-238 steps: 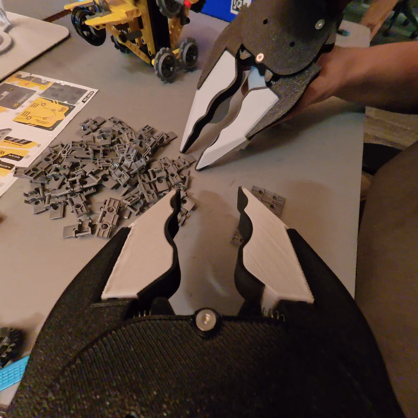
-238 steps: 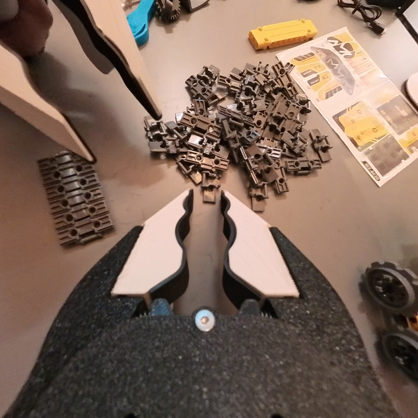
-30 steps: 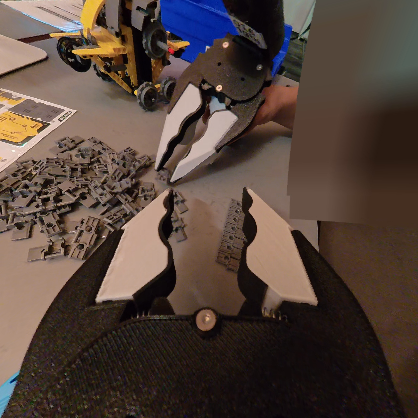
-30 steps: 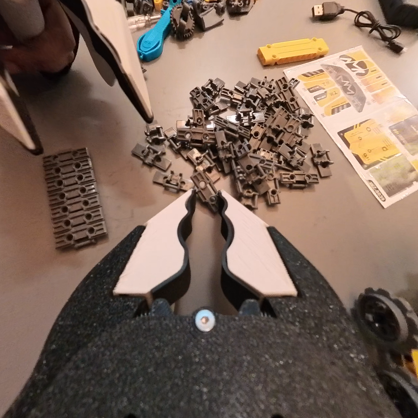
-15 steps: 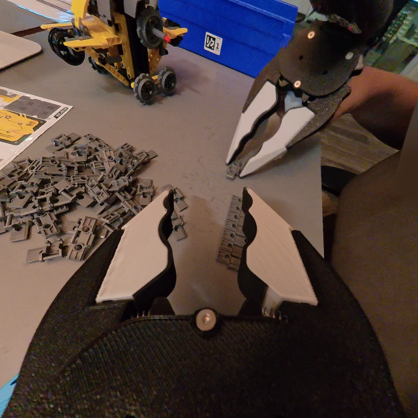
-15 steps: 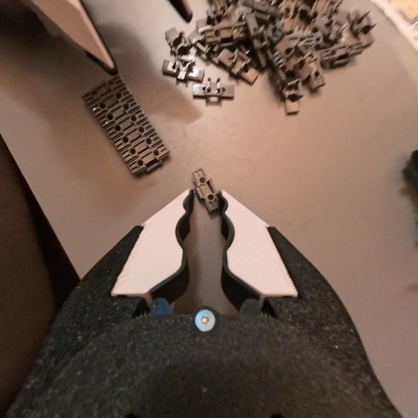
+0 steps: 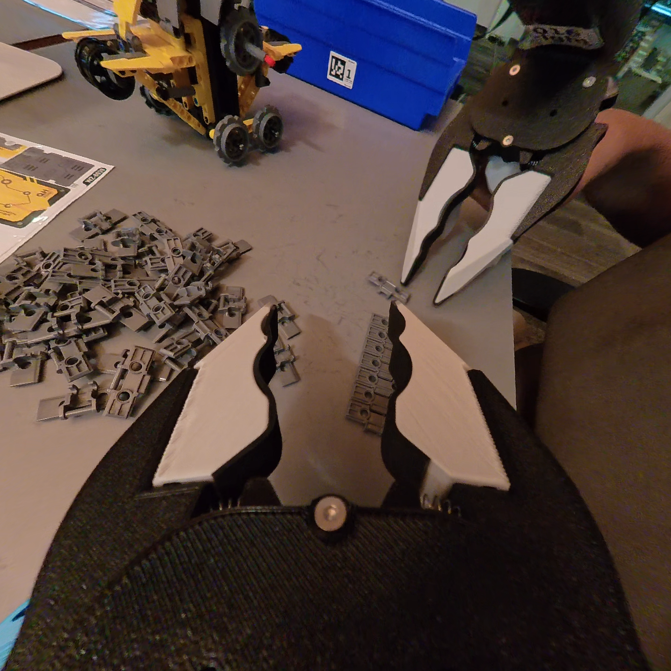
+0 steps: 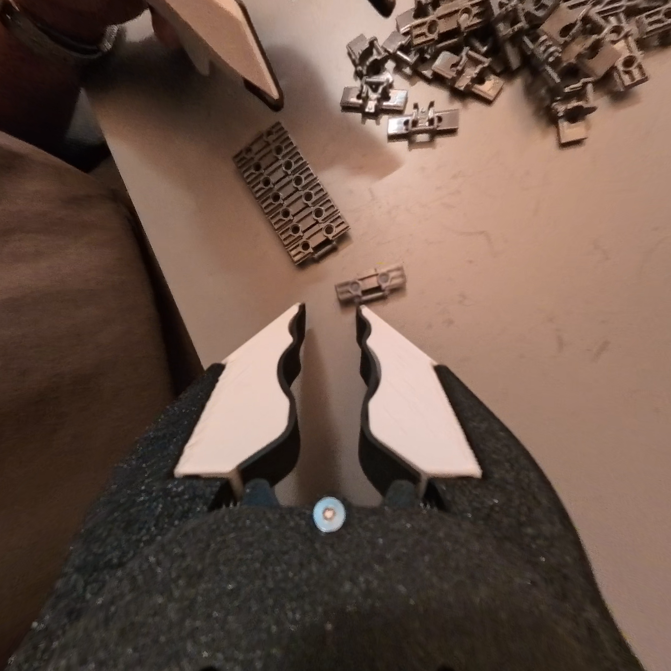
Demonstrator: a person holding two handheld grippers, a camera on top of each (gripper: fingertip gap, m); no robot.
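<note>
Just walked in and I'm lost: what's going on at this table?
A person holds two grippers over a grey table. The right gripper is open, empty, just behind a single grey track link. The left gripper is open beside the joined track strip. A pile of loose links lies nearby.

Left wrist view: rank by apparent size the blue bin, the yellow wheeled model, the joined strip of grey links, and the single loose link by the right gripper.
1. blue bin and yellow wheeled model: similar, bin cropped, not ranked
2. joined strip of grey links, partly hidden by a finger
3. single loose link, lying just off the right gripper
</note>
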